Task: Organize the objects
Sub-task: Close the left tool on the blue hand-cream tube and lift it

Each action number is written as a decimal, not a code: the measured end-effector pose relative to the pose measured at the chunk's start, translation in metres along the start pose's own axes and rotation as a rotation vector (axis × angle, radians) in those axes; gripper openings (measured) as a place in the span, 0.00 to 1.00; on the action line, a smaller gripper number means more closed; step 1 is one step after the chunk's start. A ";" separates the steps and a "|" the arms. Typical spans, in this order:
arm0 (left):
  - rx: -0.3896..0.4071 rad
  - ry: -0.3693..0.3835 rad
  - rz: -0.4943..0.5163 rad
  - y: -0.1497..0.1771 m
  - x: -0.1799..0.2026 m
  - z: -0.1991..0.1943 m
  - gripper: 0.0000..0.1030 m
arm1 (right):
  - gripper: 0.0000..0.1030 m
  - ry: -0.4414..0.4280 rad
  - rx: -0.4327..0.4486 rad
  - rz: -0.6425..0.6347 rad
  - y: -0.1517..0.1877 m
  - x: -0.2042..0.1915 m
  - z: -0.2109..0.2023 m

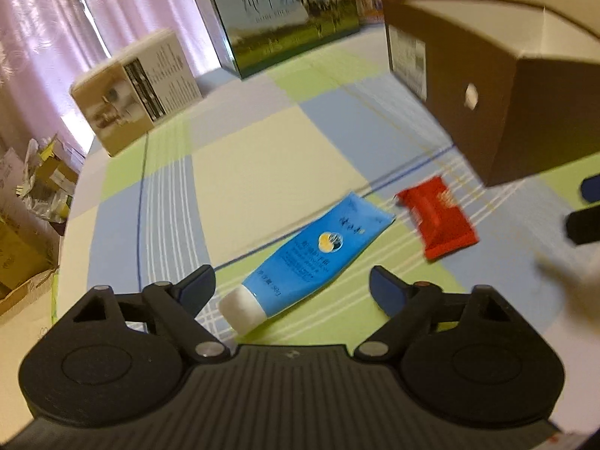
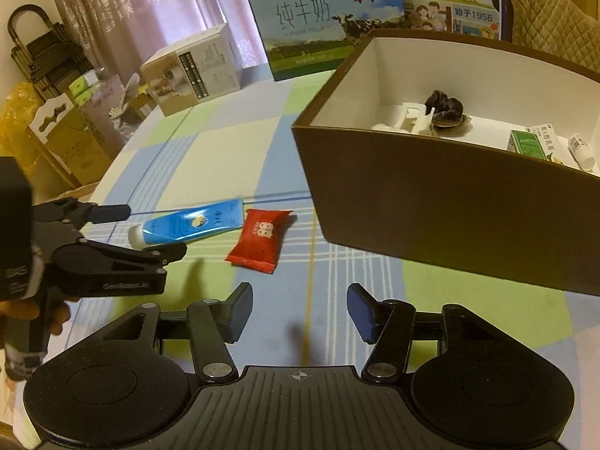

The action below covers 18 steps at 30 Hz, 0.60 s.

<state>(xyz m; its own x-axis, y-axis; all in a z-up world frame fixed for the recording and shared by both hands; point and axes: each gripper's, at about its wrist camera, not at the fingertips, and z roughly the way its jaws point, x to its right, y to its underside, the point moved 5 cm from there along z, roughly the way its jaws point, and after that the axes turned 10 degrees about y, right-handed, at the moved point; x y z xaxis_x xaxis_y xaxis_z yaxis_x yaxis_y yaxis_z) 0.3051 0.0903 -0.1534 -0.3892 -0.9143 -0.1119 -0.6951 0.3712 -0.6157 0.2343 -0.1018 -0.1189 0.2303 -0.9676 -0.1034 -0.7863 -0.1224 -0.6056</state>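
A blue tube (image 1: 311,258) with a white cap lies on the checked tablecloth (image 1: 240,172); its capped end sits between the open fingers of my left gripper (image 1: 292,292). A red snack packet (image 1: 437,221) lies just beyond the tube, apart from it. In the right wrist view the blue tube (image 2: 191,225) and the red packet (image 2: 258,240) lie side by side, with my left gripper (image 2: 150,230) straddling the tube's cap. My right gripper (image 2: 298,313) hovers open above the cloth, short of the packet, with nothing between its fingers. The brown open box (image 2: 442,202) stands to the right.
Inside the brown box lie a white clip, a dark object and a green carton (image 2: 530,144). A milk carton box (image 2: 322,18) and a small white box (image 2: 191,69) stand at the table's far side. Cardboard boxes and clutter (image 2: 67,127) sit beyond the left edge.
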 end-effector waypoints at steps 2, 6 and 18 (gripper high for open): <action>-0.020 0.002 -0.001 0.001 -0.004 0.009 0.70 | 0.52 0.003 -0.006 -0.002 0.001 0.002 0.002; -0.010 0.011 -0.026 0.002 -0.010 0.012 0.60 | 0.52 0.006 -0.015 -0.011 0.002 0.003 0.007; 0.004 0.015 -0.238 0.026 -0.016 -0.012 0.26 | 0.39 -0.055 0.003 -0.075 -0.005 -0.035 0.040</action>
<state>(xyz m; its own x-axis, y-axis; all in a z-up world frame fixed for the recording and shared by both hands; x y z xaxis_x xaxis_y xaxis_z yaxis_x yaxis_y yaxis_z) 0.2857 0.1166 -0.1586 -0.2240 -0.9734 0.0482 -0.7661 0.1453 -0.6261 0.2528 -0.0588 -0.1437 0.3199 -0.9421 -0.1007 -0.7637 -0.1935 -0.6158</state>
